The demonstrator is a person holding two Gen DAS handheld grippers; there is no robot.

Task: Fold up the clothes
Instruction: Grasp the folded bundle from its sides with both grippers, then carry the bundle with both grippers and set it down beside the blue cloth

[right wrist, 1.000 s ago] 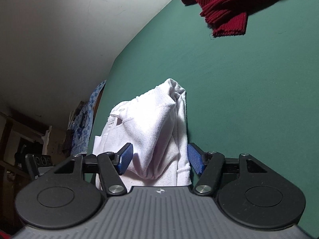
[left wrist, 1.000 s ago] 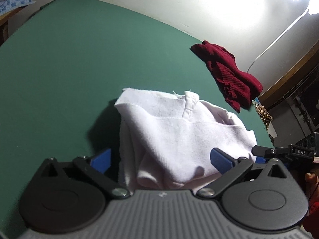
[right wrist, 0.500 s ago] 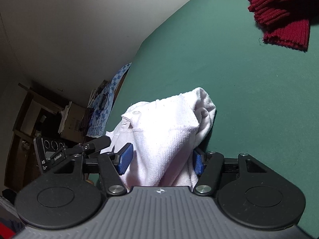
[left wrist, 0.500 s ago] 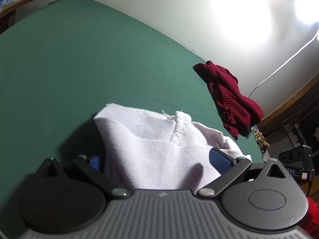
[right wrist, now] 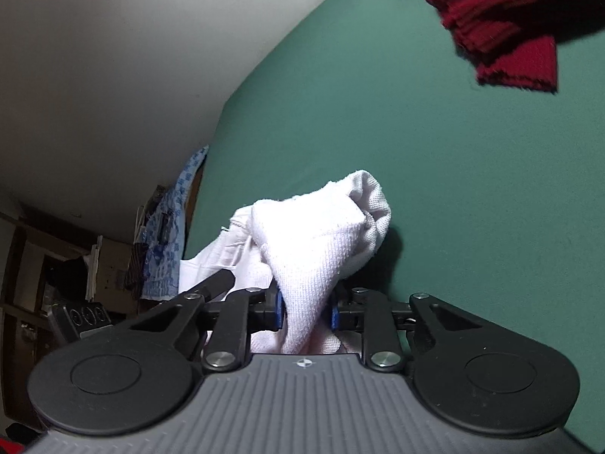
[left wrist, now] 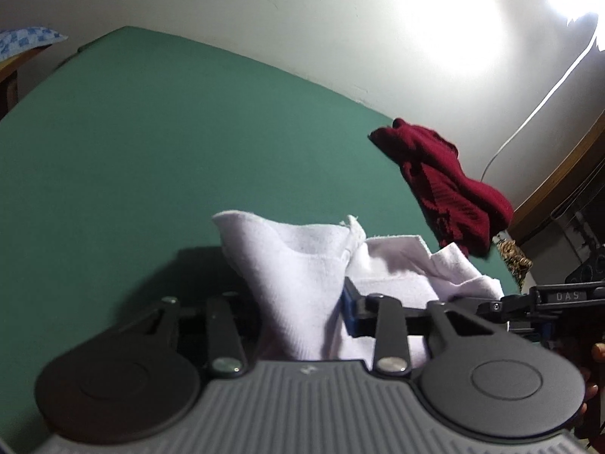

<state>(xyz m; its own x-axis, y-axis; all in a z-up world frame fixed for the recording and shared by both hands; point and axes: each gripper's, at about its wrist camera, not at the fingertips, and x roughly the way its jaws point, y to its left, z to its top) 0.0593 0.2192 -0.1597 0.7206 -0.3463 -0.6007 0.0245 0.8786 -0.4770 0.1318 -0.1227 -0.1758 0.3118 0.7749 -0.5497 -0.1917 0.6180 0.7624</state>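
Both claws are clamped on the same white garment (left wrist: 302, 287), which sits bunched near the front edge of the green counter (left wrist: 151, 159), so the main risk is the cloth slipping or folding crooked. Each claw seems to hold a thick wad of several layers rather than a clean edge; if one side is tugged harder than the other, an inner layer could slide free and the fold would collapse into a lump. The two claws are also close together, with the right claw's finger showing just beside the left one in the left view, so they could knock into each other if brought nearer. The left claw (left wrist: 302, 314) is narrowed onto a ridge of the white cloth, its blue pad (left wrist: 349, 312) pressed against the fabric on one side; the other pad is hidden behind the cloth. The right claw (right wrist: 306, 312) is drawn in tight, its pads pinching a cone of the knit between them. A dark red garment (left wrist: 442, 189) lies crumpled farther back on the counter, well apart from the white one and not held.
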